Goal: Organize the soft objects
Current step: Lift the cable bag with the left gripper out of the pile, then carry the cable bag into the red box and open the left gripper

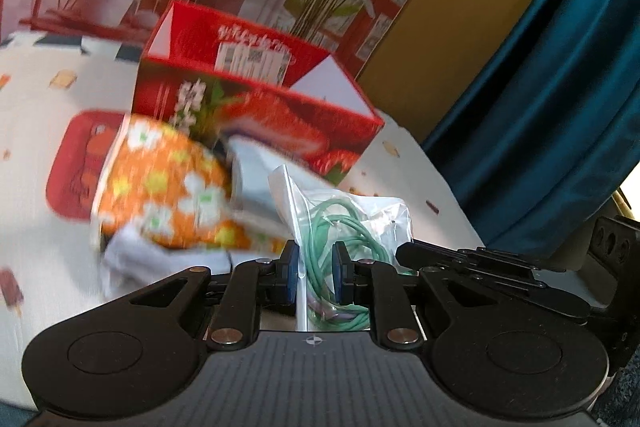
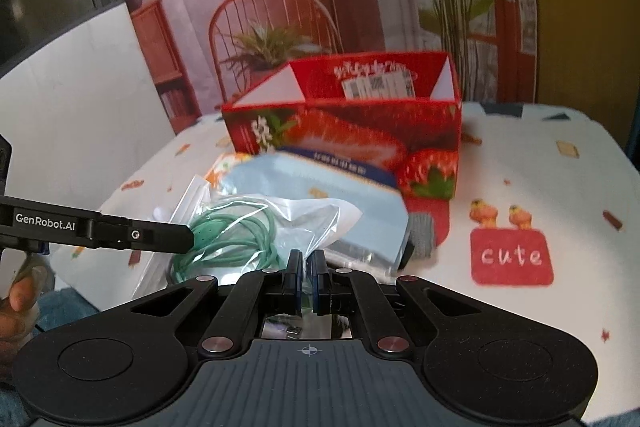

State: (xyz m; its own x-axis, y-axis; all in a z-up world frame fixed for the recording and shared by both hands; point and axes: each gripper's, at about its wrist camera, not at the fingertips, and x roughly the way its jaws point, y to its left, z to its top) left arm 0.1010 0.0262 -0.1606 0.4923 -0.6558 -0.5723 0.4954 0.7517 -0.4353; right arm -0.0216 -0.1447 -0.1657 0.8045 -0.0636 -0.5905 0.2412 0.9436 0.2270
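A clear plastic bag holding a coiled green cable is gripped from both sides. My left gripper is shut on the bag, with the plastic and cable loops between its blue pads. My right gripper is shut on a thin edge of the same bag; the cable lies to its left. The left gripper reaches in from the left of the right wrist view. Behind the bag lie an orange floral packet and a light blue packet.
An open red strawberry box stands behind the packets on a white printed tablecloth. A red sock with a grey cuff lies by the box. A teal curtain hangs on the right. A hand shows at the lower left.
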